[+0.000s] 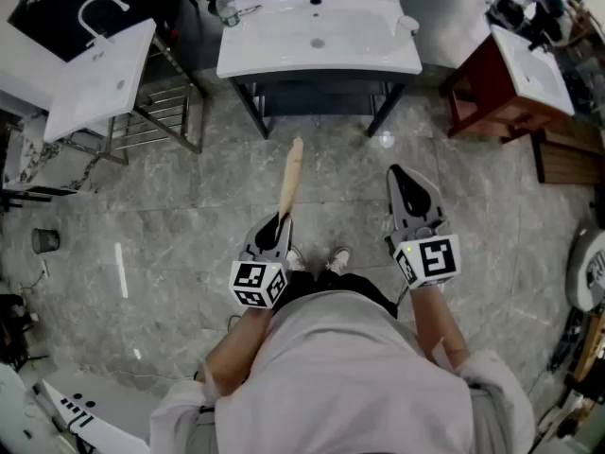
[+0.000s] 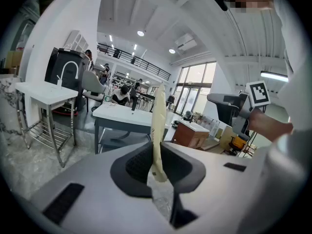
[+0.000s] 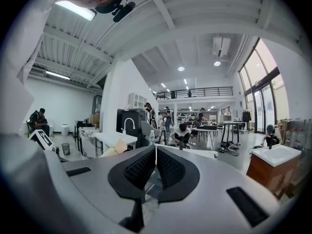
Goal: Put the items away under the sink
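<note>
My left gripper (image 1: 280, 221) is shut on the lower end of a long, thin, pale wooden piece (image 1: 290, 180), which points ahead toward the white sink (image 1: 319, 36). In the left gripper view the same wooden piece (image 2: 158, 126) stands edge-on between the dark pads (image 2: 139, 162). My right gripper (image 1: 401, 173) hovers to the right at about the same distance from the sink, its jaws shut with nothing between them (image 3: 156, 152). The sink rests on a dark frame with a low shelf (image 1: 321, 97) under the basin. A clear bottle (image 1: 225, 8) stands on its left corner.
A second white sink on a metal rack (image 1: 99, 74) stands at the left. A red-brown cabinet with a basin (image 1: 496, 93) is at the right. A small bin (image 1: 44, 241) sits on the grey stone floor. The person's shoes (image 1: 336, 258) show between the grippers.
</note>
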`<state>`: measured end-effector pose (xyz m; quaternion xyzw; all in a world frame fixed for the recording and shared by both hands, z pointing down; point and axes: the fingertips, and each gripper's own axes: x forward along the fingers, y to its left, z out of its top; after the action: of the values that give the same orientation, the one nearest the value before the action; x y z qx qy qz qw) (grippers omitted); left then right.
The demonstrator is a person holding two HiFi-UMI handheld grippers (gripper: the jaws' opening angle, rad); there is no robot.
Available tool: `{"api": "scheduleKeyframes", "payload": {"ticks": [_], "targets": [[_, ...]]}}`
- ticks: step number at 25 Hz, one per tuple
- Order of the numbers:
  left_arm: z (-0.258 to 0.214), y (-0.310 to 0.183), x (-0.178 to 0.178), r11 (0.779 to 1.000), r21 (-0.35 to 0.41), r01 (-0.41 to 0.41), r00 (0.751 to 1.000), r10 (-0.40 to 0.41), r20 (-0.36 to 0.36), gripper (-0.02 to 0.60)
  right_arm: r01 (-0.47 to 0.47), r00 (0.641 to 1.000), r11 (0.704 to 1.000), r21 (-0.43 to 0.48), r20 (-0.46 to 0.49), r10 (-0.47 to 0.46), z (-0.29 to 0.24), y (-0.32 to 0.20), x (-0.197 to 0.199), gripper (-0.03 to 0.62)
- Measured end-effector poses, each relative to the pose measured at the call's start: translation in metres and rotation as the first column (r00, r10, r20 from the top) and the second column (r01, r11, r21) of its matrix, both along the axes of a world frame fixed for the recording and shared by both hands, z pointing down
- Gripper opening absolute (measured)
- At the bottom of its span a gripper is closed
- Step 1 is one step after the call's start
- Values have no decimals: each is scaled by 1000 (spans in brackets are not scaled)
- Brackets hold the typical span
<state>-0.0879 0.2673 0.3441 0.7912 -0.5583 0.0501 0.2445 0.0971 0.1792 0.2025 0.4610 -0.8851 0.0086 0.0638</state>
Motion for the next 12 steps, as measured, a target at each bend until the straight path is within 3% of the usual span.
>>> {"api": "scheduleKeyframes", "payload": {"ticks": [12], "targets": [[-1,-2,15,1000,1,27,1000,-27,3,41,8,1000,1000,15,14,-8,-5,5,24,37]]}}
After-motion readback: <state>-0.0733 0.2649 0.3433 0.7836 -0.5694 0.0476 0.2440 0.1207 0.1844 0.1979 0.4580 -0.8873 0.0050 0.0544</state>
